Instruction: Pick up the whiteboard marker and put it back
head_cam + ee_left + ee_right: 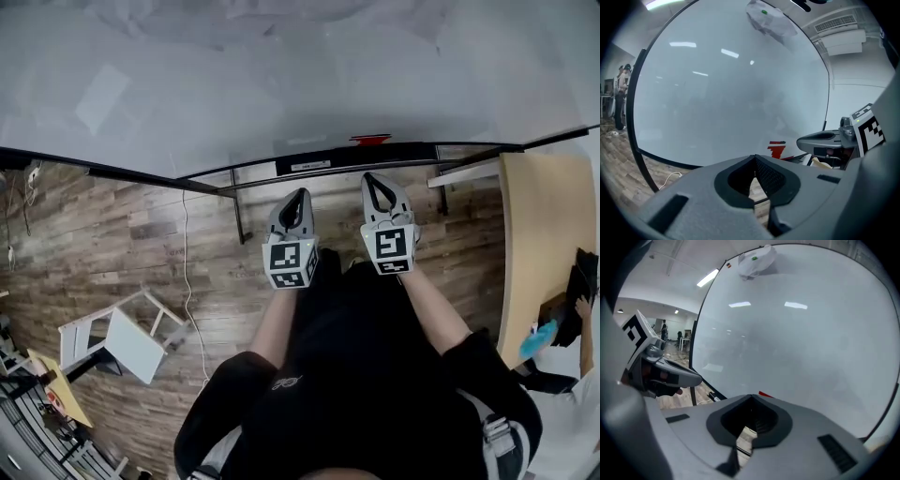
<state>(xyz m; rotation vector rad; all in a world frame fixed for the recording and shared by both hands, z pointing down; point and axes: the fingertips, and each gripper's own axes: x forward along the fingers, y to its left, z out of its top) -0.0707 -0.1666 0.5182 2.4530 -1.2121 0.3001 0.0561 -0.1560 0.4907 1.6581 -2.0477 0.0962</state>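
Observation:
A small red thing (370, 140), too small to tell if it is the marker, lies on the ledge of the whiteboard (281, 84). It also shows in the left gripper view as the red thing (777, 149) just past the jaws. In the right gripper view only a sliver of the red thing (765, 394) shows. My left gripper (298, 193) and right gripper (371, 176) are held side by side in front of the board, below the ledge. Both are shut with nothing between the jaws: left gripper (755, 157), right gripper (751, 396).
A wooden table (544, 244) stands at the right, with a person's hand (583, 307) at its far edge. A white stool (122, 337) lies tipped on the wood floor at lower left beside a thin cable (186, 272). A white cloth (768, 18) hangs on the board's top.

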